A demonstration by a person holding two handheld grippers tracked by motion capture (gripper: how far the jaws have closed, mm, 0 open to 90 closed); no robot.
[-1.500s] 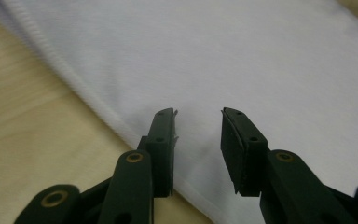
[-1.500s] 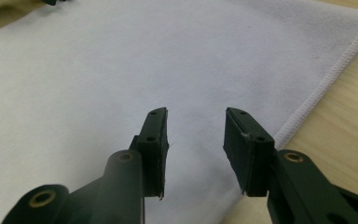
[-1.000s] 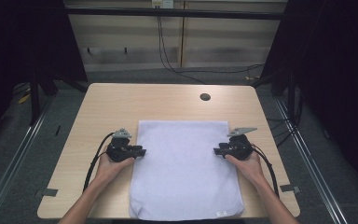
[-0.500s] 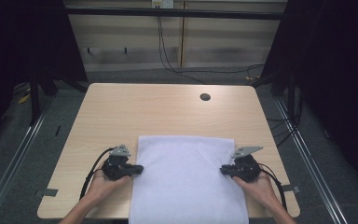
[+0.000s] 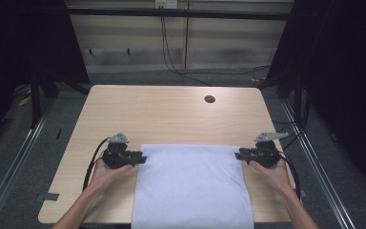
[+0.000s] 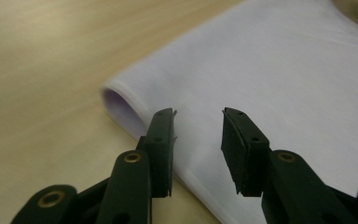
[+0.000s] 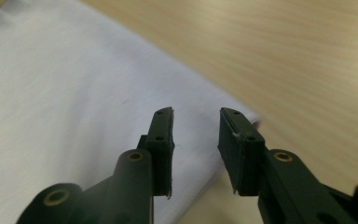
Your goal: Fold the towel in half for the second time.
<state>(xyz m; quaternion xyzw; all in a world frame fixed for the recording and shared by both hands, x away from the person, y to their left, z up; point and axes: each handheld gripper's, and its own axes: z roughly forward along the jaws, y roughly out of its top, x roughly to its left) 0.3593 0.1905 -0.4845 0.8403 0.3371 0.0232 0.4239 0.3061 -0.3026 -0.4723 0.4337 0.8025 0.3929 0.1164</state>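
A white cloth (image 5: 190,191) lies flat on the wooden table (image 5: 171,114), and its near end reaches past the table's front edge. My left gripper (image 5: 140,158) sits at the cloth's far left corner and my right gripper (image 5: 238,153) at its far right corner, each held in a hand. In the left gripper view the gripper (image 6: 198,116) is open just over the cloth's (image 6: 270,60) doubled, rounded edge. In the right gripper view the gripper (image 7: 196,114) is open over the cloth's (image 7: 65,84) corner. Nothing is pinched between either pair of jaws.
A small dark round hole (image 5: 209,99) is set in the table's far right part. Bare wood stretches beyond the cloth's far edge. Cables trail from both grippers, and dark frames and floor rails flank the table.
Both grippers have come toward the person at the cloth's far corners. The cloth's far edge has slid nearer with them, and more of it hangs over the front edge.
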